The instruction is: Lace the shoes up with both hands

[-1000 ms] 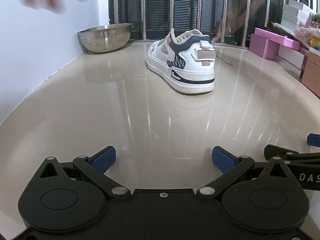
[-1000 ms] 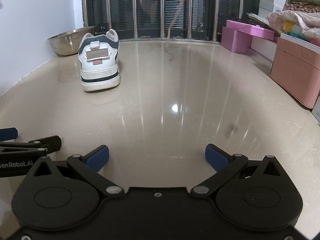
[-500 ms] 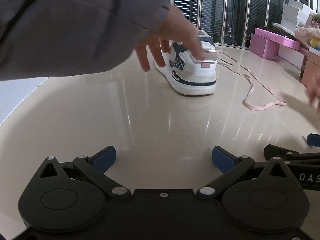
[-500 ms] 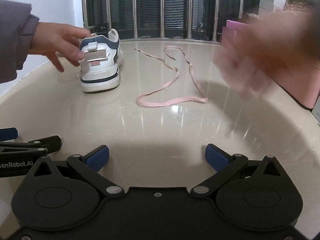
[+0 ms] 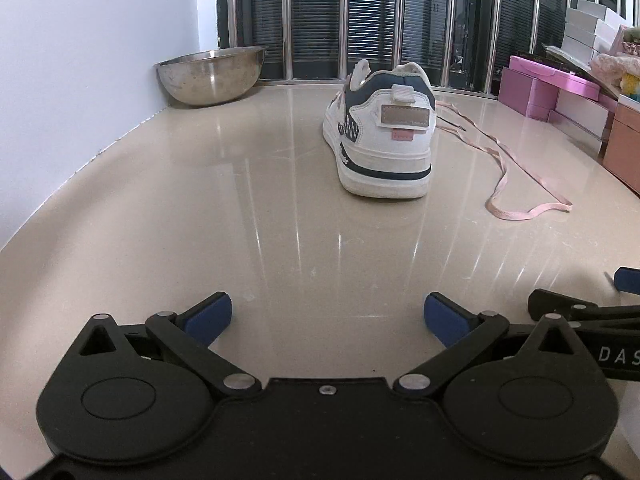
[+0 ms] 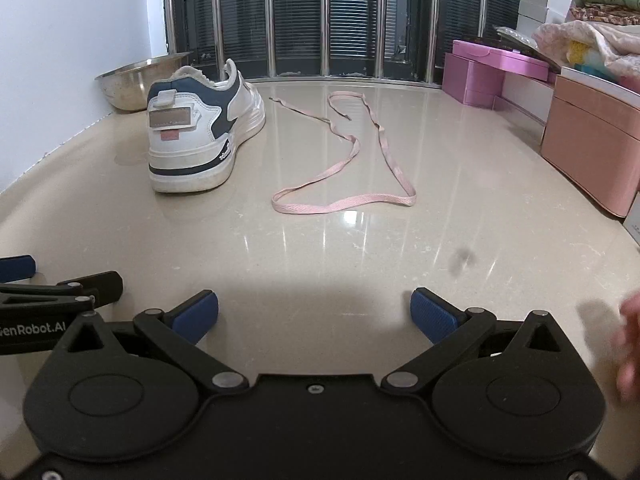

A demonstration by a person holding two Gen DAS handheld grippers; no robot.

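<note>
A white and navy sneaker (image 5: 382, 136) (image 6: 200, 128) stands on the beige table with its heel toward me and its toe pointing away. A loose pink lace (image 6: 344, 204) (image 5: 516, 184) lies in loops on the table to the right of the sneaker, not threaded. My left gripper (image 5: 327, 314) rests low on the table, open, with nothing between its blue pads, well short of the shoe. My right gripper (image 6: 314, 312) sits beside it, also open and empty. Each gripper's tip shows at the edge of the other's view.
A steel bowl (image 5: 210, 76) sits in the far left corner by the white wall. Pink and white boxes (image 6: 592, 140) with folded cloth line the right side. Barred windows stand behind. A blurred hand (image 6: 630, 344) shows at the right edge near my right gripper.
A person's hands came in, turned the sneaker slightly and laid the pink lace on the table, then withdrew. Both grippers have stayed where they were, open.
</note>
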